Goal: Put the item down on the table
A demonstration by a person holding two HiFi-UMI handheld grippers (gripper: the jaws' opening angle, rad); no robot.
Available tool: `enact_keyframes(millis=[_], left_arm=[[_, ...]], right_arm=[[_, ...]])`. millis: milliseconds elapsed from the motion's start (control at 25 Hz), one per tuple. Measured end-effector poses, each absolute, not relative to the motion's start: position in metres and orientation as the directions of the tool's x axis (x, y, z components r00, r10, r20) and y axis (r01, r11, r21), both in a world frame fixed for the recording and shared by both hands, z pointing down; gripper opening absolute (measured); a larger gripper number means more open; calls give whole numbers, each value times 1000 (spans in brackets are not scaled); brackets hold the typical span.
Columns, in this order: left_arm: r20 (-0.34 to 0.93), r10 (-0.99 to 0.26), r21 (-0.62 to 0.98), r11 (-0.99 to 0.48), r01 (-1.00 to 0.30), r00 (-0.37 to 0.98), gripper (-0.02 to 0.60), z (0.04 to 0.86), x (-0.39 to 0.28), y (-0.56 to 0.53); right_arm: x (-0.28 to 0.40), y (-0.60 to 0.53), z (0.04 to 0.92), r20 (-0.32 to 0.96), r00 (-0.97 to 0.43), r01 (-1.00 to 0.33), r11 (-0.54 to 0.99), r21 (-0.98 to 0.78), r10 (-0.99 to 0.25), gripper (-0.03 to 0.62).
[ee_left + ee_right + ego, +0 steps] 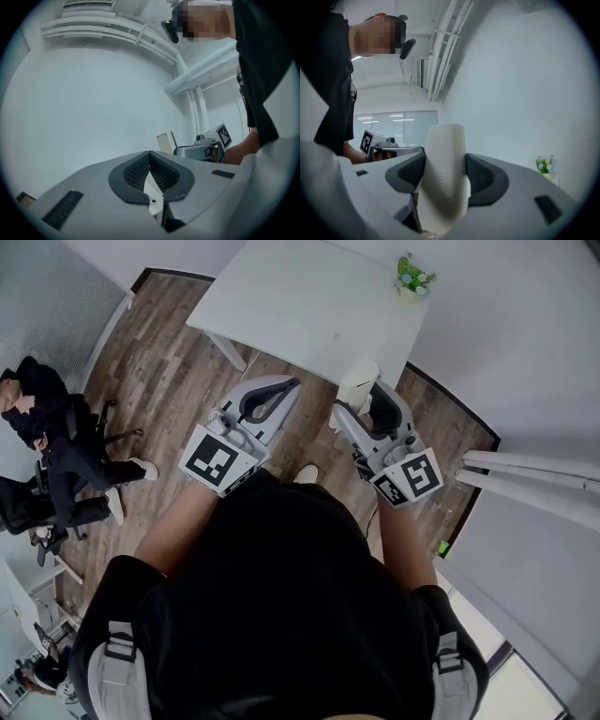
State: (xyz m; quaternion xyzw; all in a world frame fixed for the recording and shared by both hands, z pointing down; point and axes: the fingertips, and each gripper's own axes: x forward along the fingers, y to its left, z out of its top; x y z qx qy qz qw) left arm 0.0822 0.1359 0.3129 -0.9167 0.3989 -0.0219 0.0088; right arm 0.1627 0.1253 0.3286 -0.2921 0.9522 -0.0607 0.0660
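The right gripper is clamped on an off-white item. It is smooth and matte, with a rounded top and faint raised lettering down its side. It is held upright in the air, near the edge of the white table. The left gripper has its jaws pressed together with nothing between them.

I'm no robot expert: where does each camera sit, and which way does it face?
Head view: on the person's head, facing steeply down at the table; shows torso, arms, left gripper, right gripper.
Left gripper view: on that gripper, along its shut jaws towards a wall; shirt at right.
Right gripper view: on that gripper, along jaws clamped on the white item; shirt at left.
Shared: head and right gripper views both show the plant.
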Motion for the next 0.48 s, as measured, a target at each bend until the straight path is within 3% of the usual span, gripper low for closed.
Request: enact_keyframes(millis=[480], left_arm=[[22, -715, -24, -699, -715, 699, -5, 317, 80, 90]], right_arm=[[159, 78, 325, -84, -812, -565, 814, -130, -577, 276]])
